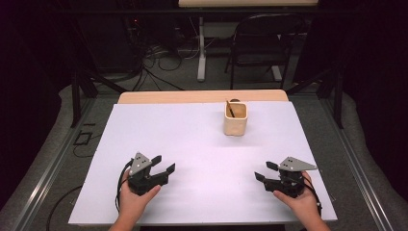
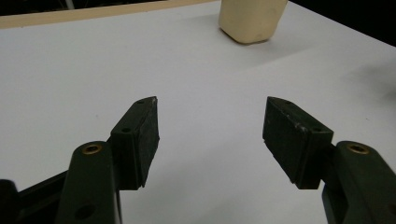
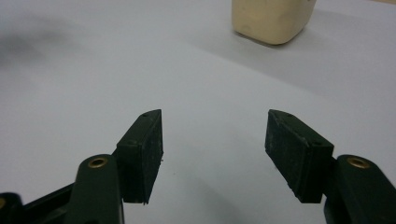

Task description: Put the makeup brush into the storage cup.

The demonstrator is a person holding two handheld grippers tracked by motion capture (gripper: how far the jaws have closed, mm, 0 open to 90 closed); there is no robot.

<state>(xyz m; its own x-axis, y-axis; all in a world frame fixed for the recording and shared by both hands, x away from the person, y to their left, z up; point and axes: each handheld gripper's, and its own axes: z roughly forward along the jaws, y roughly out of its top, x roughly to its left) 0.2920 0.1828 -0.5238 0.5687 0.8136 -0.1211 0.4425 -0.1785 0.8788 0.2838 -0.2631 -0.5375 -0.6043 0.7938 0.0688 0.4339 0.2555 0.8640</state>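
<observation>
You hold the left gripper and right gripper at the lower frame, jaws spread and empty, cup above centre.

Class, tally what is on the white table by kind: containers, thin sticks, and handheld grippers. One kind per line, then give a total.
Cream containers: 1, the cup toward the far edge.
Thin dark sticks: 1, the stick standing tilted inside the cup.
Black grippers: 2, the left gripper and the right gripper, both open and holding nothing.
Total: 4
</observation>
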